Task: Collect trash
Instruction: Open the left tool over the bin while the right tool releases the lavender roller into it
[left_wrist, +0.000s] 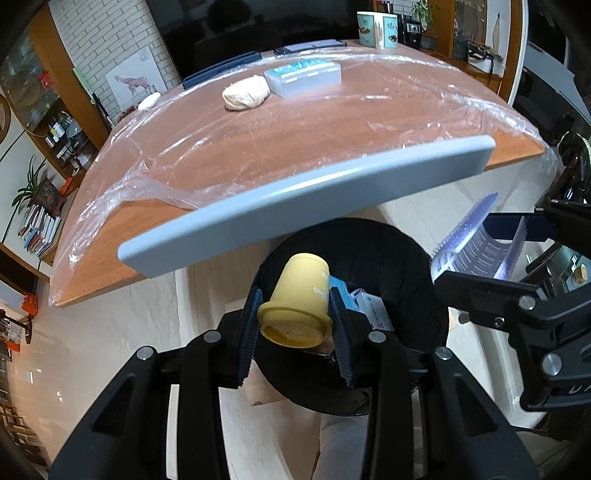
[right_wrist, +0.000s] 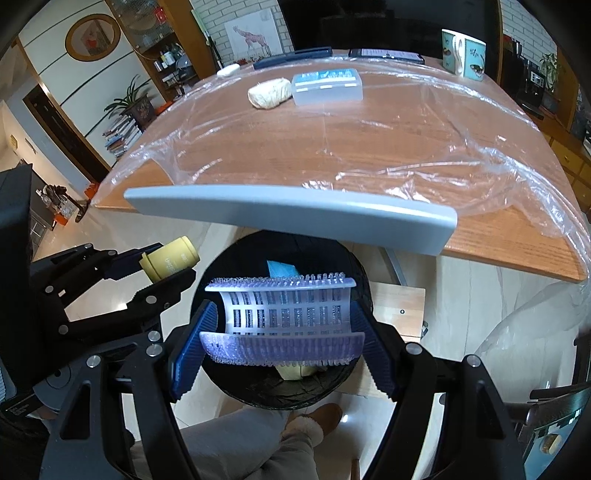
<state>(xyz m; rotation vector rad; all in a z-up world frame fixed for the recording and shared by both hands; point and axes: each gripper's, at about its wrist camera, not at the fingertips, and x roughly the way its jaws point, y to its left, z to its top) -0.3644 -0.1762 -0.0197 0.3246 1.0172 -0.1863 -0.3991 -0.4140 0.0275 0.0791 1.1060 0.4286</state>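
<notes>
Wood-grain tabletop (left_wrist: 280, 125) under a loose sheet of clear plastic film (left_wrist: 424, 110) filled the upper part of the left wrist view, with a long grey bar (left_wrist: 295, 199) lying along its near edge, a crumpled beige wad (left_wrist: 245, 94) touching a translucent lidded plastic box (left_wrist: 303, 76) farther back, and a white mug with a teal print (left_wrist: 376, 28) at the far end. Below the edge stood a round black-lined bin (left_wrist: 417, 288) on the pale floor, with blue and white packaging inside. The left gripper (left_wrist: 295, 321) was closed on a pale yellow plastic cup (left_wrist: 299, 302), its blue ribbed pads pressing the cup's sides near the flared rim, the cup tilted over the bin's mouth. At the right of this view the right gripper (left_wrist: 476, 240) carried a curved translucent purple bristled mat (left_wrist: 476, 243). From the right wrist view, the same tabletop (right_wrist: 332, 147) and film (right_wrist: 480, 155) stretched behind the grey bar (right_wrist: 295, 218), with the wad (right_wrist: 269, 93), box (right_wrist: 327, 86) and mug (right_wrist: 463, 53) beyond. The right gripper (right_wrist: 282, 332) stood about half open, its blue pads clamping the ends of the bristled mat (right_wrist: 284, 317), which bowed between them just above the bin (right_wrist: 362, 269). To the left, the left gripper (right_wrist: 162, 266) held the yellow cup (right_wrist: 170, 260) beside the bin's rim. A person's grey trouser leg (right_wrist: 240, 443) and a fleece-lined slipper (right_wrist: 321, 417) showed beneath.
</notes>
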